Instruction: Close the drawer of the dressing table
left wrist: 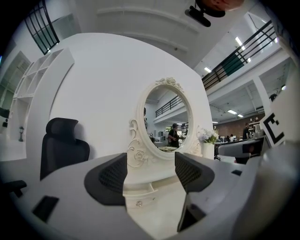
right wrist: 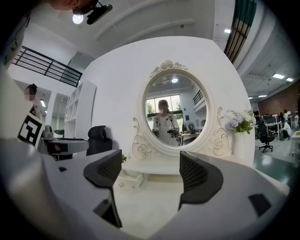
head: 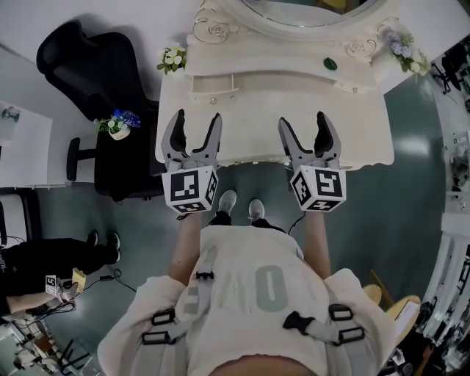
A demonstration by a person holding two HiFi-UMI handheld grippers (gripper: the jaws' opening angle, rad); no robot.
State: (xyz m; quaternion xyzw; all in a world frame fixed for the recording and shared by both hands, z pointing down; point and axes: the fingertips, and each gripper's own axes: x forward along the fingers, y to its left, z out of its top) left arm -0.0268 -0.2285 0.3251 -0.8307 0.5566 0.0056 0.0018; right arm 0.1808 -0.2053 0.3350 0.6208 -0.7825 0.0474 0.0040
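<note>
Nearest the person, both grippers are held level over the front edge of the dressing table. The left gripper is seen with its jaws spread wide and nothing between them; the right gripper, at 3 o'clock from it, is likewise spread and empty. Neither is touching the tabletop so far as can be told.

Beyond the bare tabletop, the drawer is found at about 12 o'clock from the left gripper and 10 o'clock from the right one. It is set in the low shelf under the mirror and stands pulled out a little, with a small knob at the middle of its front.

The drawer is judged to be small, light and stiff, and likely to slide with little force. No grasp is thought needed: the flat front would best be pushed squarely, close to the knob, so that it is not skewed in its opening. A gentle push is advised, since a flower vase stands at 10 o'clock from the drawer.
</note>
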